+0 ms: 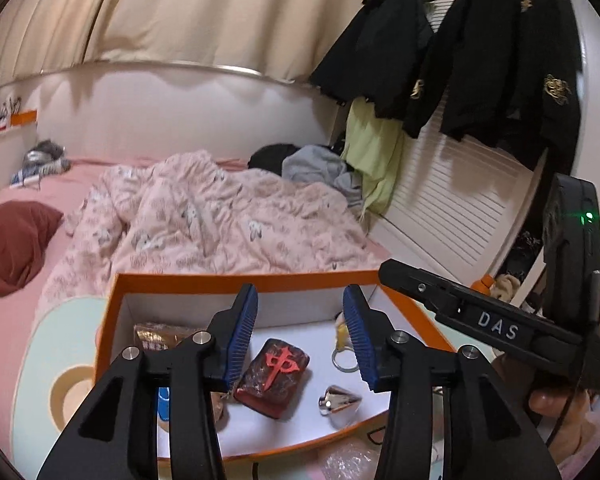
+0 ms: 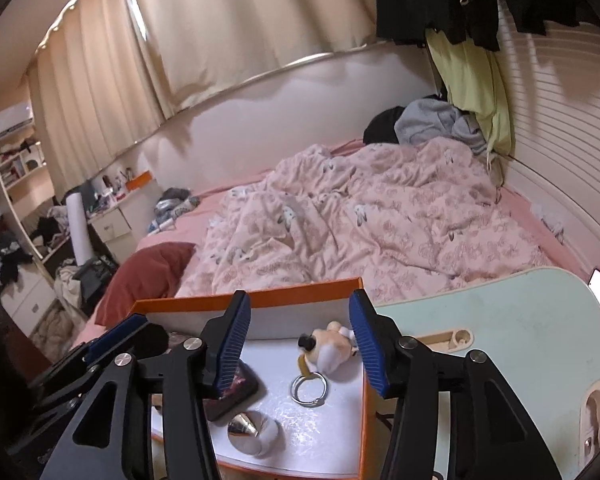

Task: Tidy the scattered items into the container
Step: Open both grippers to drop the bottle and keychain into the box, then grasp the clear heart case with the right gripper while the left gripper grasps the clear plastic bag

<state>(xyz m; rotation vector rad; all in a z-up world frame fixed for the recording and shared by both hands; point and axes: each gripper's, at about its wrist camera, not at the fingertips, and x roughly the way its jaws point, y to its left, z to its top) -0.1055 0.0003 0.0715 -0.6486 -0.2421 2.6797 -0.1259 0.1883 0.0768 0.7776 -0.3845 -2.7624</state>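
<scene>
The left hand-held gripper [image 1: 300, 332] hangs over the orange box [image 1: 236, 282] with its blue pads spread and nothing between them. The right hand-held gripper [image 2: 298, 338] is likewise spread and empty above the same box [image 2: 244, 294]. Behind lies a bed [image 2: 540, 216] with a crumpled pink duvet [image 1: 220, 216] and a dark red pillow [image 1: 12, 248]. The box sits on a pale blue counter [image 2: 500, 312]. Inside it, on the white floor, lie a dark mahjong-tile block with a red character [image 1: 274, 378], a small plush keychain [image 2: 334, 346] with a metal ring [image 2: 309, 389], and a shiny metal cone [image 1: 338, 400], all apart from one another.
</scene>
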